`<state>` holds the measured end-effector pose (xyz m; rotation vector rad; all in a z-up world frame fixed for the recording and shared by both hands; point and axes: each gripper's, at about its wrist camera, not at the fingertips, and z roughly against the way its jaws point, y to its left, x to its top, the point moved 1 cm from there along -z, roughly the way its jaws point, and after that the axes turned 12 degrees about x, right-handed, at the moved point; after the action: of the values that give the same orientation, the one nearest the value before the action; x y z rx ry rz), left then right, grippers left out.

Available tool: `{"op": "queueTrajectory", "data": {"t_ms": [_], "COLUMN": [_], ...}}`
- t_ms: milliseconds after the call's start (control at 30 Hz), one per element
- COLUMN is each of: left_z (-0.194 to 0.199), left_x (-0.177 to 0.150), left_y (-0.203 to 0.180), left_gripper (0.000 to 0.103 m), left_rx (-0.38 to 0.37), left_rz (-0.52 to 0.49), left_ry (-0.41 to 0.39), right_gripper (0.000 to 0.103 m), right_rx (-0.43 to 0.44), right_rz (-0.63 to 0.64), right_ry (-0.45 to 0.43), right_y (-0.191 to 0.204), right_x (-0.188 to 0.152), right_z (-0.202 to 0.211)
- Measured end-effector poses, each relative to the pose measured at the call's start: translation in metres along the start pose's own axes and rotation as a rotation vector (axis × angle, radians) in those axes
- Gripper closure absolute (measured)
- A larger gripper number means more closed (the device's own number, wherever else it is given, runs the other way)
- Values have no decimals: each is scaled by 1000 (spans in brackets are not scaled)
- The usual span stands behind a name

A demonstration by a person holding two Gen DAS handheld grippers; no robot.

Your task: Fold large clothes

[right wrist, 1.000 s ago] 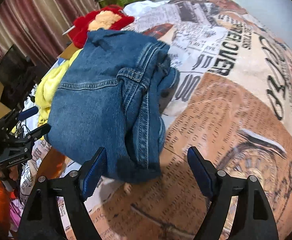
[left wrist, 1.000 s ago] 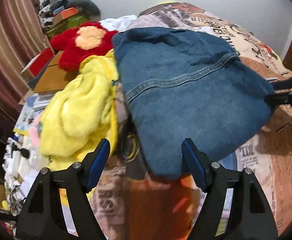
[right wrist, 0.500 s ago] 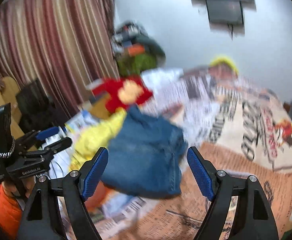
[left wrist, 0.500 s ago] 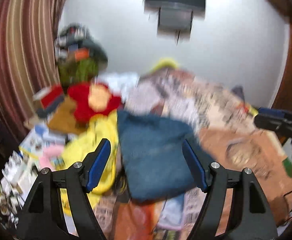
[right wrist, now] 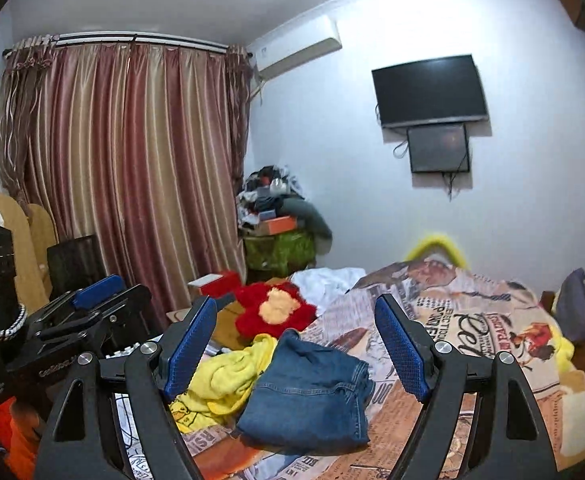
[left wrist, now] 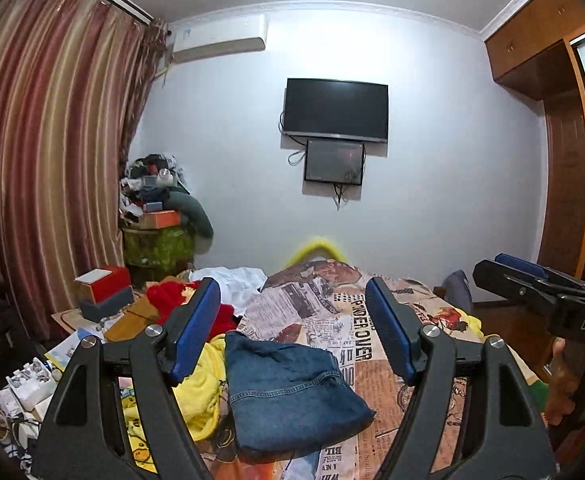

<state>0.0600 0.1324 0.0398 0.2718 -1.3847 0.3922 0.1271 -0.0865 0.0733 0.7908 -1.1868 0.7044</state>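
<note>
Bedspread [left wrist: 376,344] carries the folded denim [left wrist: 288,392]; we've lifted left gripper [left wrist: 292,332] and right gripper [right wrist: 296,350] away, jaws apart, empty; fold looks done.

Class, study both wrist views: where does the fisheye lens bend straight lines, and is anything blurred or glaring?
Left wrist view: the striped brown-red curtain and wooden wardrobe bow outward, corners darken, and all is sharp; the black wall television shows faint reflections. Right wrist view: the curtain rail arcs, the folded blue denim garment is sharp, no strong glare.
</note>
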Motion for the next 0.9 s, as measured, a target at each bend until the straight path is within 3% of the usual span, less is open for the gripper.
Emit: {"op": "queueTrajectory", "data": {"t_ms": [67,167,300,567,900], "left_z": [4,10,15,14,9], "left_x": [-2,-6,-9,-15,-19], "left_y": [-1,-1,-2,-3,-4], "left_gripper": [26,10,1,1,0], "left_rx": [4,19,45,55,56], "left_rz": [-1,-7,-11,-19,-20], "left_ry": [1,2,0,14,30], "right_gripper": [23,22,4,0,0], "right_rx": [-18,-43,-86,-138,-136], "right_rz": [6,11,7,-15,-20], "right_ry": [-12,-9,-4,-7,6], "right_y": [8,18,20,15,14], "right_x": [-3,-9,-17,-24,-25], "right_z": [9,14,18,21,19]}}
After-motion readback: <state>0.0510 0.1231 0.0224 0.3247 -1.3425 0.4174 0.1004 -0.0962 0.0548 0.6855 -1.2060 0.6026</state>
